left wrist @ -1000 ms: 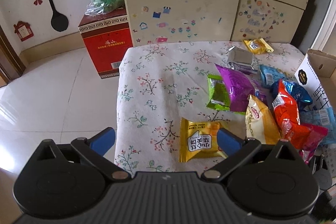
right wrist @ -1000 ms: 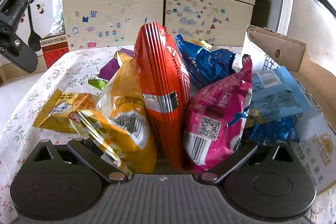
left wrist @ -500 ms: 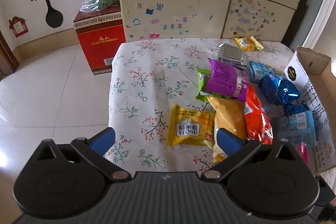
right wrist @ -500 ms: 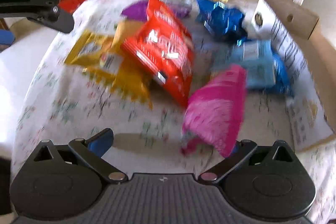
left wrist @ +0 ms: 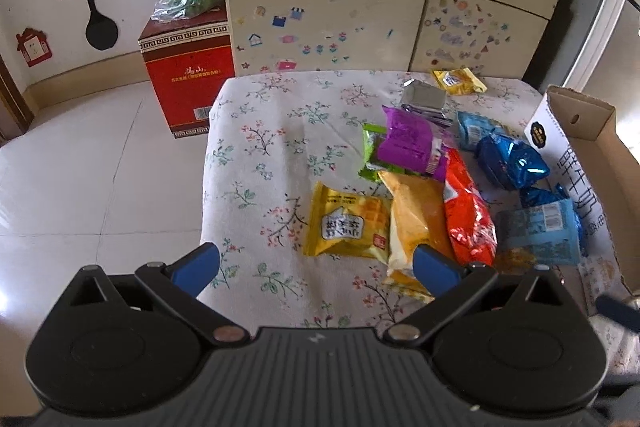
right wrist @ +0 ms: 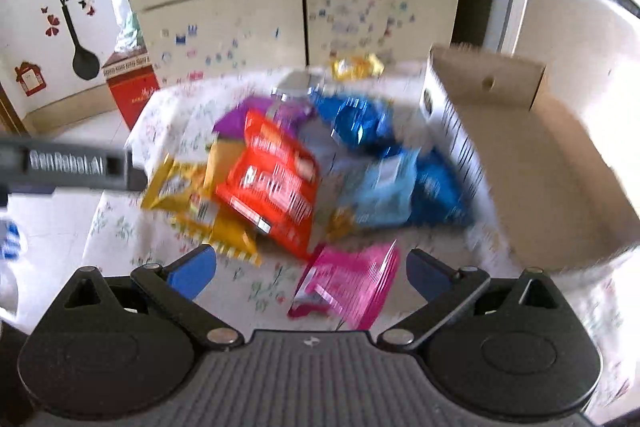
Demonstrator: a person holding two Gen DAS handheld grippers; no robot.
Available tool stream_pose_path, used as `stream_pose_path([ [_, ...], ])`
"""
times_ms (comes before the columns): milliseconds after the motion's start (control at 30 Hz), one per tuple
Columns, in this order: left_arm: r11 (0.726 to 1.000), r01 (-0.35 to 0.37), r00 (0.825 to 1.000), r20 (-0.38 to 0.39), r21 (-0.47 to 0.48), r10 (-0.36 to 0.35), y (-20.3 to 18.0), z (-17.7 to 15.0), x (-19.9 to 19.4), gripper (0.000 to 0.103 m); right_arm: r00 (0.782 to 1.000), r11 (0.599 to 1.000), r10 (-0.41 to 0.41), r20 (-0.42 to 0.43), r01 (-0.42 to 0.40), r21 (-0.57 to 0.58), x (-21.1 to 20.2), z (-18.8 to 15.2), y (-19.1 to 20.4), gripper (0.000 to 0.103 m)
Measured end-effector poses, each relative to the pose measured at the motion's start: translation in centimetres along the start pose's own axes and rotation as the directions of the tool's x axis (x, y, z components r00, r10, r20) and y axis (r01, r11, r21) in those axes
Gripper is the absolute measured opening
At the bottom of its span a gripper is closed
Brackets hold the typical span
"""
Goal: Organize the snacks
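The right wrist view is smeared with blur, so the words on the red bag [right wrist: 276, 183] ahead of the gripper cannot be read. The pink bag [right wrist: 352, 287] is partly hidden behind the gripper's body.

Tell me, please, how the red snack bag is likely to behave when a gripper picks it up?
The red snack bag looks puffy and crinkled, so probably light and floppy. Its glossy film may slip. It overlaps the orange bag, which might shift too.
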State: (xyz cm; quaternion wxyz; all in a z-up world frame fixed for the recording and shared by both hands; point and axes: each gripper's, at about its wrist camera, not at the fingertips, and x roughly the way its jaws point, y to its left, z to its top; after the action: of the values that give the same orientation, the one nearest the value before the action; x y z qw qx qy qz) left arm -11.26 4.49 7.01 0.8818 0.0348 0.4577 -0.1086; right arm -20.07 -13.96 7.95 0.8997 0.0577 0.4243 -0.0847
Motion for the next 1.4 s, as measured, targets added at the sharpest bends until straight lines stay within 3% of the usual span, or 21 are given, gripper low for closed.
stream_pose_path([
  [267, 0.999, -0.013, 1.000, 0.027, 0.036, 0.012, -1.5, 0.1, -1.1, 0.102, 0.997, 1.000, -0.031, -0.075, 0.031, 0.004, 0.7, 3.8, -1.5, 0.103],
  [600, 0.995, -0.078, 0.997, 0.027, 0.058, 0.077, -2.6, 0.2, -0.6, 0.102, 0.990, 0.995, -0.073, -0.121, 0.080, 0.057, 1.7, 3.6, -2.8, 0.103],
  [767, 0.993, -0.084, 0.996, 0.014, 0.082, 0.083, -3.5, 0.0, 0.1, 0.102, 0.984, 0.987, -0.148, -0.097, 0.152, 0.045, 1.4, 3.7, -2.6, 0.103],
  [1033, 0.992, -0.070, 0.998, 0.004, 0.109, 0.070, -4.9, -0.1, 0.6, 0.102, 0.979, 0.984, -0.169, -0.115, 0.174, 0.029, 1.9, 3.6, -2.5, 0.103],
  [1400, 0.988, -0.105, 0.994, 0.011, 0.116, 0.104, -5.5, 0.0, 0.8, 0.102, 0.972, 0.976, -0.214, -0.098, 0.216, 0.012, 2.1, 3.9, -2.3, 0.103],
])
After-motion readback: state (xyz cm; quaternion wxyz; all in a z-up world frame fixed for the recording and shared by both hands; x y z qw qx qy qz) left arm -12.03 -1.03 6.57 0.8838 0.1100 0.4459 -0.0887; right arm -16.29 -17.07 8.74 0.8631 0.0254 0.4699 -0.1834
